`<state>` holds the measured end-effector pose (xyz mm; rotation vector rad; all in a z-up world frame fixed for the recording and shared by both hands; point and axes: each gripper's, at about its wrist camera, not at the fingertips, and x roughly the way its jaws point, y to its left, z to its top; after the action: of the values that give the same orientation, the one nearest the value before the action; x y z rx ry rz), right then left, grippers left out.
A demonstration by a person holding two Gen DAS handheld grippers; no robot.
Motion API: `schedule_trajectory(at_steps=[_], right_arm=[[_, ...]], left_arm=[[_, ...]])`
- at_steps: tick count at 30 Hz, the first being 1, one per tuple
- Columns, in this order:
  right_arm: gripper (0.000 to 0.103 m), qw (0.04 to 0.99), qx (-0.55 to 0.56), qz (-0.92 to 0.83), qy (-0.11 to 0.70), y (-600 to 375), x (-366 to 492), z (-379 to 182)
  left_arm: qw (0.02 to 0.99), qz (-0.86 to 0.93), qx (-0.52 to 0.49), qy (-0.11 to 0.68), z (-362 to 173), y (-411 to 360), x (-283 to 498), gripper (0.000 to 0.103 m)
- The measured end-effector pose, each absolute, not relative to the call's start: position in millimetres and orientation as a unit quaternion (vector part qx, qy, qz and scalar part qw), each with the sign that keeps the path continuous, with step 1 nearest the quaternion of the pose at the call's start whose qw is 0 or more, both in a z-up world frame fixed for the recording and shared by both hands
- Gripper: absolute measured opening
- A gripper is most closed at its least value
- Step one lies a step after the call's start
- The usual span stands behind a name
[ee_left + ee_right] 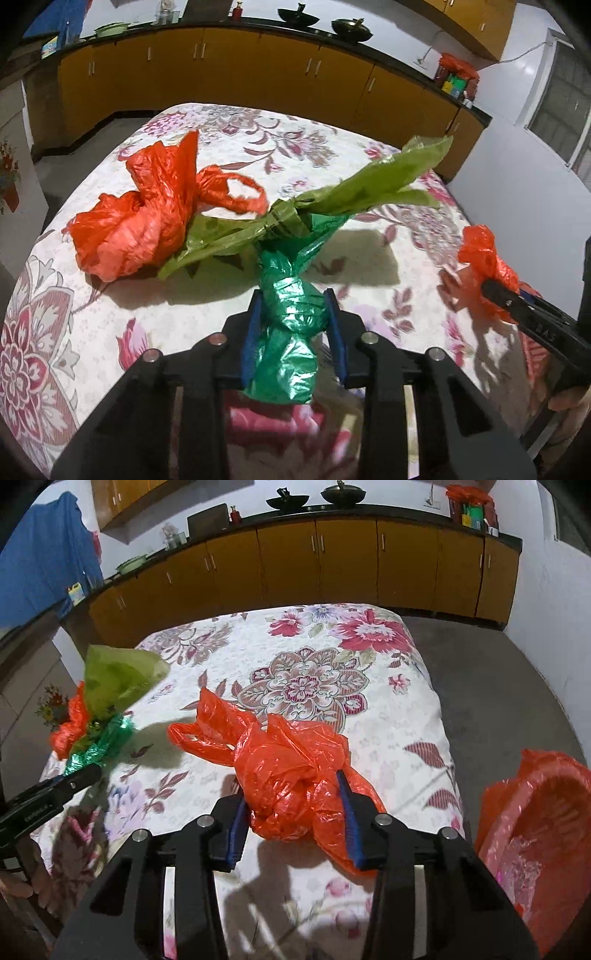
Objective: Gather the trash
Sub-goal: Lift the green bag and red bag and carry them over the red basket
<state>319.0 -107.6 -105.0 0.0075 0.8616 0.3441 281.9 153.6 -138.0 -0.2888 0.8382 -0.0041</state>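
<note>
While L claw (pixel 293 325) clamps green bag (pixel 291 314), R claw (pixel 291 812) clamps orange bag (pixel 291 775).

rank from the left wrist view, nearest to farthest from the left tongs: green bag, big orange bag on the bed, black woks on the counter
1. Green bag, clamped in the left tongs.
2. Big orange bag, lying on the bed ahead to the left.
3. Black woks, on the far counter, top centre-right.
</note>
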Motion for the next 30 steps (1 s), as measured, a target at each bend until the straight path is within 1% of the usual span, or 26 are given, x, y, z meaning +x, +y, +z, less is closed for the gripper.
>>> schedule_trajectory(at_steps=[9,12,13,14,16,21,23,26,28,30], right_arm=[[0.043,0.897,0.022,0.167,0.408,-122.6,296.7,-90.7],[0.043,0.897,0.023,0.166,0.408,-128.5,289.6,-87.3],[0.043,0.898,0.023,0.163,0.409,-130.9,286.9,-86.6],[0.043,0.898,0.024,0.162,0.408,-132.9,284.6,-85.9],[0.043,0.900,0.026,0.158,0.406,-138.4,278.6,-83.2],[0.043,0.903,0.031,0.149,0.401,-150.4,265.2,-77.0],[0.043,0.905,0.032,0.147,0.399,-154.6,260.0,-74.1],[0.043,0.907,0.035,0.144,0.394,-160.4,252.5,-69.3],[0.043,0.909,0.039,0.140,0.391,-163.8,249.0,-66.5],[0.043,0.909,0.044,0.139,0.389,-167.3,245.1,-64.8]], left_arm=[[0.910,-0.062,-0.138,0.386,-109.5,131.6,261.1,0.032],[0.917,-0.062,-0.102,0.381,-102.7,119.4,257.3,0.032],[0.914,-0.049,-0.091,0.393,-105.8,117.3,259.6,0.032],[0.903,-0.055,-0.115,0.411,-111.1,120.7,261.2,0.032],[0.896,-0.059,-0.140,0.418,-113.5,124.4,258.1,0.032],[0.899,-0.050,-0.124,0.418,-107.2,120.4,247.4,0.032],[0.893,-0.057,-0.145,0.422,-105.0,123.1,244.5,0.032],[0.903,-0.047,-0.127,0.407,-88.7,120.8,240.4,0.032],[0.914,-0.028,-0.096,0.393,-79.3,118.4,240.2,0.032],[0.905,-0.018,-0.099,0.413,-89.0,122.7,242.4,0.032]])
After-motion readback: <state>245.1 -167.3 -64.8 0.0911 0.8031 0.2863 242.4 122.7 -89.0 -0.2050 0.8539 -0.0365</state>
